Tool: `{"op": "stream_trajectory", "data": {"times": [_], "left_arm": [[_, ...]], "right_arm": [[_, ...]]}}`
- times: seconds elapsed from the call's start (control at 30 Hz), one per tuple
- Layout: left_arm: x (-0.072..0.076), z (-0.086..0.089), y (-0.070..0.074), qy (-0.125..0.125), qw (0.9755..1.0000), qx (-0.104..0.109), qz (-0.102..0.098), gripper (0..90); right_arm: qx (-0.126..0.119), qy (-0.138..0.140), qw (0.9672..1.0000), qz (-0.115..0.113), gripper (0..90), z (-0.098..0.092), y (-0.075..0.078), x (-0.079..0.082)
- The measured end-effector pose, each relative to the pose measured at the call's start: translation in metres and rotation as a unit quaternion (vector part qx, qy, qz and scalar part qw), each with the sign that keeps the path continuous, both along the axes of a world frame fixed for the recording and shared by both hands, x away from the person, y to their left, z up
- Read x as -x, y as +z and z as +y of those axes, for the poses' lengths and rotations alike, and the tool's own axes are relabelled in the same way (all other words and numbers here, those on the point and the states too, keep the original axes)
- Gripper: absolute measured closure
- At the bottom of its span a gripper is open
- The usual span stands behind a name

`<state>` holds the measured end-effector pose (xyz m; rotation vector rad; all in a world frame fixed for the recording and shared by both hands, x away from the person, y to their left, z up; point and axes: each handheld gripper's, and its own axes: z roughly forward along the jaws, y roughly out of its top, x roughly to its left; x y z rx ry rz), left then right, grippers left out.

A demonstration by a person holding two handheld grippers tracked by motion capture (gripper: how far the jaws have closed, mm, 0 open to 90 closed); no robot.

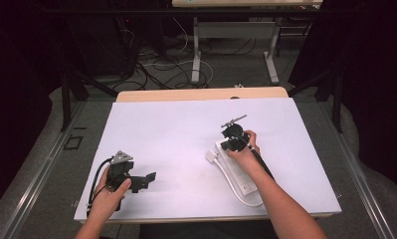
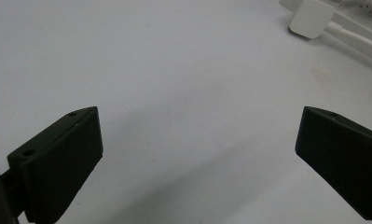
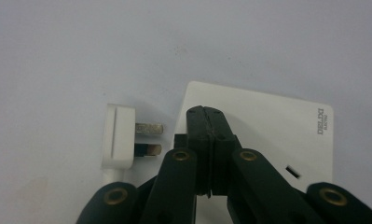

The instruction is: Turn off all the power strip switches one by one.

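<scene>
A white power strip (image 1: 239, 178) (image 3: 267, 126) lies on the white table (image 1: 176, 129) at the right. Its white plug (image 1: 212, 156) (image 3: 120, 135) (image 2: 311, 17) rests on the table just beside the strip's end, prongs toward the strip, and the white cable (image 1: 243, 198) loops near the front edge. My right gripper (image 1: 225, 145) (image 3: 207, 114) points down over that end of the strip, jaws shut together with nothing seen between them. My left gripper (image 1: 147, 180) (image 2: 197, 135) is held low at the front left, jaws wide open over bare table.
The table's far wooden edge (image 1: 201, 94) borders a floor strewn with dark cables (image 1: 156, 69). A second desk (image 1: 246, 4) on metal legs (image 1: 196, 55) stands behind. Dark curtains close in both sides.
</scene>
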<state>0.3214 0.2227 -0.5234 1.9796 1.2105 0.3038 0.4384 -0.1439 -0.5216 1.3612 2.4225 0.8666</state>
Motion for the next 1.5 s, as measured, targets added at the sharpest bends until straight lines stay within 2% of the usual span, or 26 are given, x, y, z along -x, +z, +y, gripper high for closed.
{"op": "stream_trajectory", "data": {"times": [0.5, 0.6, 0.67, 0.8, 0.87, 1.07, 1.13, 1.23, 1.3, 1.5], "left_arm": [[-0.002, 0.000, -0.001, 0.002, 1.0000, 0.002, 0.000, 0.7], [-0.002, 0.001, -0.001, 0.003, 1.0000, 0.003, 0.001, 0.7], [-0.002, 0.001, -0.001, 0.005, 1.0000, 0.003, 0.002, 0.7], [-0.003, 0.002, -0.001, 0.006, 1.0000, 0.003, 0.001, 0.8], [-0.003, 0.003, -0.001, 0.006, 1.0000, 0.004, 0.001, 0.7], [-0.003, 0.004, -0.001, 0.011, 0.9999, 0.005, 0.001, 0.8], [-0.003, 0.004, -0.001, 0.012, 0.9999, 0.006, 0.000, 0.8], [-0.004, 0.005, -0.001, 0.012, 0.9999, 0.005, 0.000, 0.8], [-0.004, 0.005, -0.001, 0.012, 0.9999, 0.004, 0.001, 0.7], [-0.004, 0.005, -0.001, 0.015, 0.9999, 0.005, 0.001, 0.8]], "right_arm": [[-0.010, -0.008, 0.9999, -0.003, 86.6, -0.007, 0.007, 0.001], [-0.014, -0.018, 0.9997, -0.005, 83.9, -0.009, 0.009, 0.002], [-0.011, -0.013, 0.9998, -0.012, 80.7, -0.012, 0.010, 0.002], [-0.012, -0.016, 0.9998, -0.007, 73.7, -0.017, 0.012, 0.005], [-0.023, -0.020, 0.9994, -0.016, 71.9, -0.019, 0.012, 0.006], [-0.025, -0.015, 0.9993, -0.022, 60.3, -0.028, 0.014, 0.011], [-0.018, -0.004, 0.9993, -0.033, 56.5, -0.032, 0.014, 0.013], [-0.026, -0.004, 0.9989, -0.040, 51.1, -0.037, 0.016, 0.018], [-0.024, -0.005, 0.9991, -0.034, 47.0, -0.040, 0.016, 0.022], [-0.024, -0.010, 0.9989, -0.038, 34.4, -0.047, 0.016, 0.033]]}}
